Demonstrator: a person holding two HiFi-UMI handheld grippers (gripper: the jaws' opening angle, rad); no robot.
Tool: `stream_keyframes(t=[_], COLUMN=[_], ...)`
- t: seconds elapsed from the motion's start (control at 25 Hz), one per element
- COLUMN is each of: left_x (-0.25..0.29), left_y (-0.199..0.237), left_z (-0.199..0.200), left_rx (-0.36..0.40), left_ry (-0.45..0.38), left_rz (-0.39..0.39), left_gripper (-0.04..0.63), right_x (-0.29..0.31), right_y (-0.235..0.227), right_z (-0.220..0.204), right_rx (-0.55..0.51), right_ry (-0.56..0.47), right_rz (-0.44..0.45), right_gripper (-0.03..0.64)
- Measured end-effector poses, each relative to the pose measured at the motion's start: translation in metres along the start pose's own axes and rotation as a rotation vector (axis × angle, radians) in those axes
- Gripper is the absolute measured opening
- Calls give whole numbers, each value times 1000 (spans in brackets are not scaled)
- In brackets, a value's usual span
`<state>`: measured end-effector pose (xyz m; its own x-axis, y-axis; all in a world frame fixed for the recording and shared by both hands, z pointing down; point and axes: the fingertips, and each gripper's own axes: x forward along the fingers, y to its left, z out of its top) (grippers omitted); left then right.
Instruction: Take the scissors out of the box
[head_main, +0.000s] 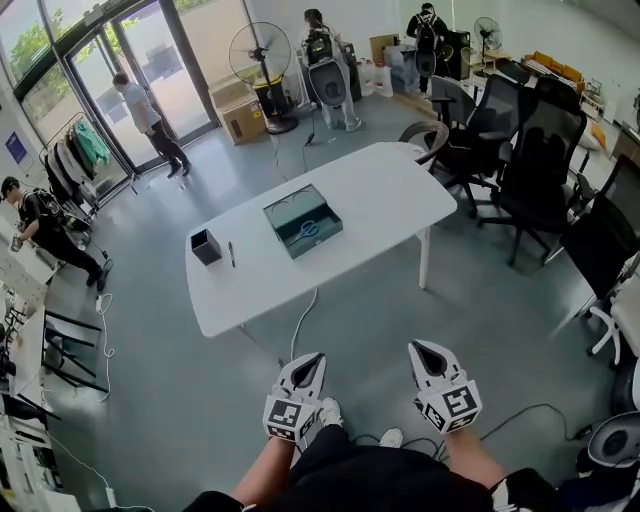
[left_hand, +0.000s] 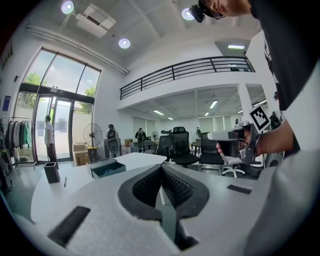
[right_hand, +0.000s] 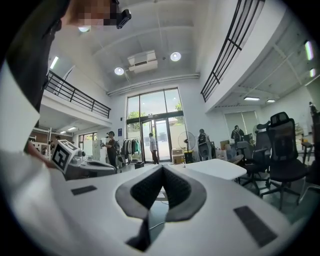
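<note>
An open teal box (head_main: 303, 222) sits in the middle of the white table (head_main: 380, 190), and blue-handled scissors (head_main: 307, 230) lie inside it. Both grippers hang over the floor short of the table's near edge, well away from the box. My left gripper (head_main: 314, 358) is shut, its jaws meeting at the tips with nothing between them. My right gripper (head_main: 416, 347) is also shut and empty. In the left gripper view the box (left_hand: 106, 167) shows ahead to the left on the table (left_hand: 135, 159), beyond the closed left gripper (left_hand: 161, 167). The right gripper view looks past the closed right gripper (right_hand: 162, 167) at the table's end (right_hand: 215, 167).
A small black holder (head_main: 205, 246) and a pen (head_main: 231, 254) lie on the table's left part. Black office chairs (head_main: 530, 150) crowd the right side. A cable (head_main: 300, 320) runs over the floor under the table. A standing fan (head_main: 262, 60), cardboard boxes and several people are further back.
</note>
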<state>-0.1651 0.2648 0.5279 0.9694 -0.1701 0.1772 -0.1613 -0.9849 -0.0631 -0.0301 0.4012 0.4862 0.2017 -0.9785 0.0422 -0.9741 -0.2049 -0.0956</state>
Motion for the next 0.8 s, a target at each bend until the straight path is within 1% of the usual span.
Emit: stream_keyframes(t=[0.12, 0.2, 0.32, 0.4, 0.48, 0.6, 0.8], left_x=[7, 18, 38, 51, 65, 86, 102], left_y=[6, 18, 46, 66, 83, 112, 163], left_z=[-4, -6, -2, 4, 11, 17, 14], left_rx=[-2, 2, -11, 4, 28, 41, 17], left_ry=[6, 6, -14, -25, -38, -55, -45], left_rz=[0, -7, -2, 3, -6, -23, -35], left_gripper=[12, 12, 12, 12, 12, 12, 12], right_x=[12, 28, 58, 80, 101, 136, 195], right_y=[-9, -16, -26, -33, -41, -49, -45], right_z=[-4, -3, 4, 8, 12, 16, 23], right_rx=[10, 1, -20, -27, -39, -47, -37], right_ry=[4, 0, -6, 1, 12, 23, 19], right_rz=[-3, -1, -5, -24, -40, -52, -53], right_gripper=[5, 5, 5, 5, 6, 6, 6])
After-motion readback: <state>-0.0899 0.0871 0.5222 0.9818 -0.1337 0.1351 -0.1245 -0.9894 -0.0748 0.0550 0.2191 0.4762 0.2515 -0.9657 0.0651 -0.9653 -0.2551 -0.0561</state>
